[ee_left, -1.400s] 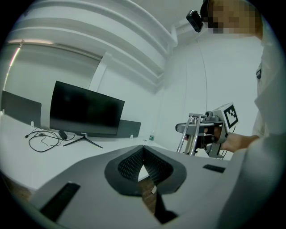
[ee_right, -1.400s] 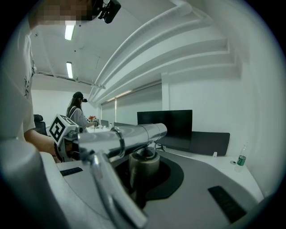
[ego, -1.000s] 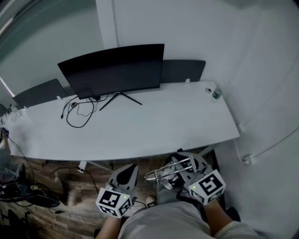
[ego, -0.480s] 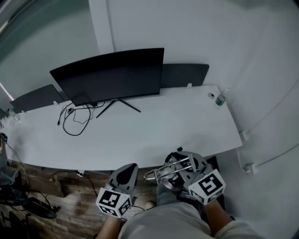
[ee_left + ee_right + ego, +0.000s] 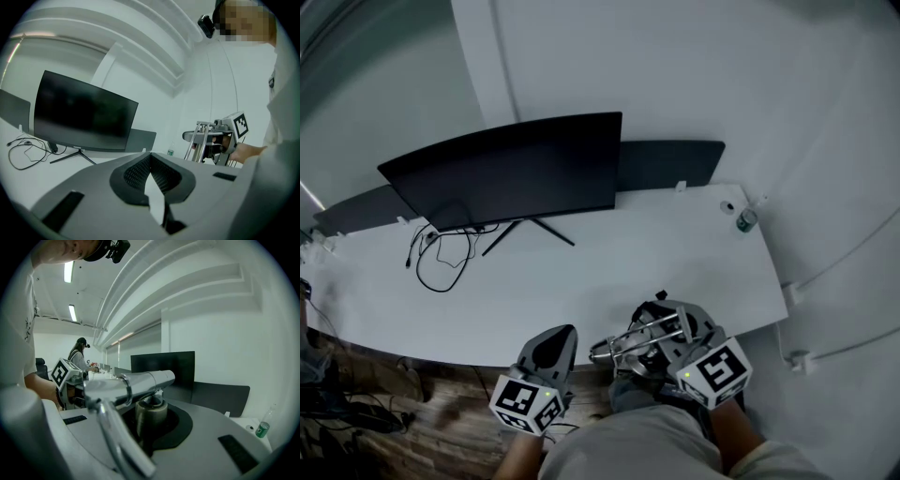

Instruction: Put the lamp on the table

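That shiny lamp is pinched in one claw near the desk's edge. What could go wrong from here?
The right gripper holds the lamp by one narrow stem, so its chrome arm might twist it loose. Set down too close to the near edge of the table, it could topple to the floor. Farther left, it might snag the loose cables.

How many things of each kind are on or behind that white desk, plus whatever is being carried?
Monitor: 1
Dark divider panels: 2
Bottle: 1
Cable tangle: 1
Lamp, carried: 1
Total: 6
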{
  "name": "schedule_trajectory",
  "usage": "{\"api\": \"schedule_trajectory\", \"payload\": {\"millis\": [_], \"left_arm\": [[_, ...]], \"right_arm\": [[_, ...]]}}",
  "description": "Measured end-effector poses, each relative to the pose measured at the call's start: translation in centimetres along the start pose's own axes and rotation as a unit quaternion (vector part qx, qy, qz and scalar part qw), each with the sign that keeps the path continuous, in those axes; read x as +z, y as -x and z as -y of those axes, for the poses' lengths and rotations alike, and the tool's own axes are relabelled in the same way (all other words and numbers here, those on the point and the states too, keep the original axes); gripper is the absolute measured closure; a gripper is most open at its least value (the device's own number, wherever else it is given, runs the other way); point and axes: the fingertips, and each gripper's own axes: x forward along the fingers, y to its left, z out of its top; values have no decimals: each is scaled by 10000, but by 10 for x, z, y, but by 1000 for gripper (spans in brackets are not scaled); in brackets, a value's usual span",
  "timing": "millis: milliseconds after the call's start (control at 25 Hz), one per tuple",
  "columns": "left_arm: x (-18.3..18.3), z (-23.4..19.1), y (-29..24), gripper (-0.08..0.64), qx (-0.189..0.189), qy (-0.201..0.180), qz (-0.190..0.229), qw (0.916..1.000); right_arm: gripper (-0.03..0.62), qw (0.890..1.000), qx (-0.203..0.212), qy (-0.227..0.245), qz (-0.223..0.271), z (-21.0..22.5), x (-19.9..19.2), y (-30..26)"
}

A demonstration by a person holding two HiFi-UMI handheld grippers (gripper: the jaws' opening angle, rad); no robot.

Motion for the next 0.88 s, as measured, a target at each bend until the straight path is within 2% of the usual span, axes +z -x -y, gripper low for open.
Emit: {"api": "schedule_trajectory", "payload": {"millis": [600,880], "left_arm": [[19,-17,-88,557,256,-42,0,9997],[20,-28,-104,557,418,-23,17,9991]], "right_arm": [[551,9994,341,31,9,76,0,-42],[551,9991,410,65,7,100,1,-56]]}}
